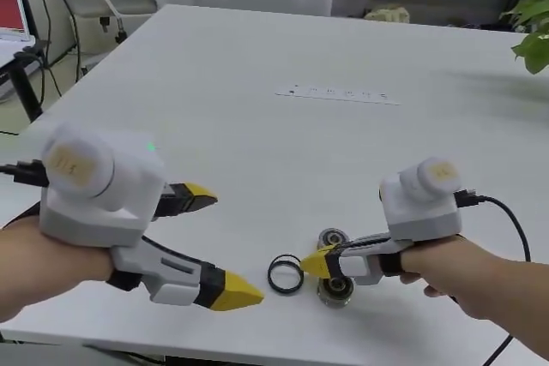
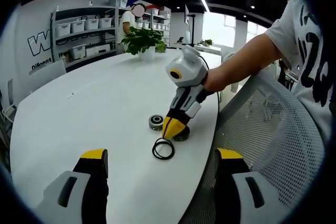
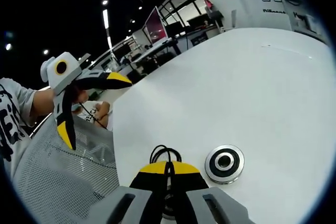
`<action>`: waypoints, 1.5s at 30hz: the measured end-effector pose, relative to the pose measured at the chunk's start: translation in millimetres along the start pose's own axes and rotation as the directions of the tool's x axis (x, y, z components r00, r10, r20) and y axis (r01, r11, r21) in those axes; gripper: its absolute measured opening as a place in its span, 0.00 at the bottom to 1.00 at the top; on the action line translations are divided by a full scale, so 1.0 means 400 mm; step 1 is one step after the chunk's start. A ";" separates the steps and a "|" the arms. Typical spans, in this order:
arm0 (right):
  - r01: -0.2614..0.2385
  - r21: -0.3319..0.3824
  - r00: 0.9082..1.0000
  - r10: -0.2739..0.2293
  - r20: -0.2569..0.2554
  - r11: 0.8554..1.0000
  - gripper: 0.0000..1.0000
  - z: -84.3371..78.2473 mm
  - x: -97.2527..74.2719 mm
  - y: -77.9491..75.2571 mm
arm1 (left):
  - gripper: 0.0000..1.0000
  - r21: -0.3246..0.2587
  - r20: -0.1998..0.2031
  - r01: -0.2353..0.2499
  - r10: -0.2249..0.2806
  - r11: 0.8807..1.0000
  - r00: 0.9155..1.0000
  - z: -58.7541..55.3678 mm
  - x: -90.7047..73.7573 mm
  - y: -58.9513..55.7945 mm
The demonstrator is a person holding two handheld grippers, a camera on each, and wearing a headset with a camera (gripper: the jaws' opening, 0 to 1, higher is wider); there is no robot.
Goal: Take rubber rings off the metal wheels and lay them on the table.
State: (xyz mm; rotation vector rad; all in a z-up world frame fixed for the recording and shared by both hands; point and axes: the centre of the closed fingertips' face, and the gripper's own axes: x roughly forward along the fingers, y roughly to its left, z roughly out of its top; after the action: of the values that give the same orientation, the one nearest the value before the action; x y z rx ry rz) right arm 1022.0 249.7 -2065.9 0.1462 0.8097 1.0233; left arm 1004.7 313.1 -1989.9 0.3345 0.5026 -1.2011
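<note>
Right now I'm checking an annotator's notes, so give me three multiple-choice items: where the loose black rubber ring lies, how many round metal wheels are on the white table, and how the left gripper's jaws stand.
1. Where does the loose black rubber ring lie?
A. on the white table, just off the right gripper's yellow tips
B. around a wheel
C. on a chair seat

2. How many round metal wheels are on the table?
A. one
B. two
C. four

3. How do the left gripper's jaws stand?
A. shut on the ring
B. shut on nothing
C. wide open, holding nothing

Key: 1 A, it lies flat on the table by those tips; 2 B, one wheel beyond the right gripper, a second under it; 3 C, a wide gap between its yellow tips.
</note>
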 end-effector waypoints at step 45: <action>0.113 -0.071 0.968 -0.093 0.233 0.991 0.24 0.102 -0.160 0.010 | 0.81 -0.008 0.012 -0.011 0.011 1.000 1.000 0.028 -0.015 0.010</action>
State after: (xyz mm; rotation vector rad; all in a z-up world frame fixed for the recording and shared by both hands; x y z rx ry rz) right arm 1029.2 210.6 -2001.2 0.1459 0.5576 0.9210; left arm 1009.0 313.7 -1977.0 0.3224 0.4943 -1.1896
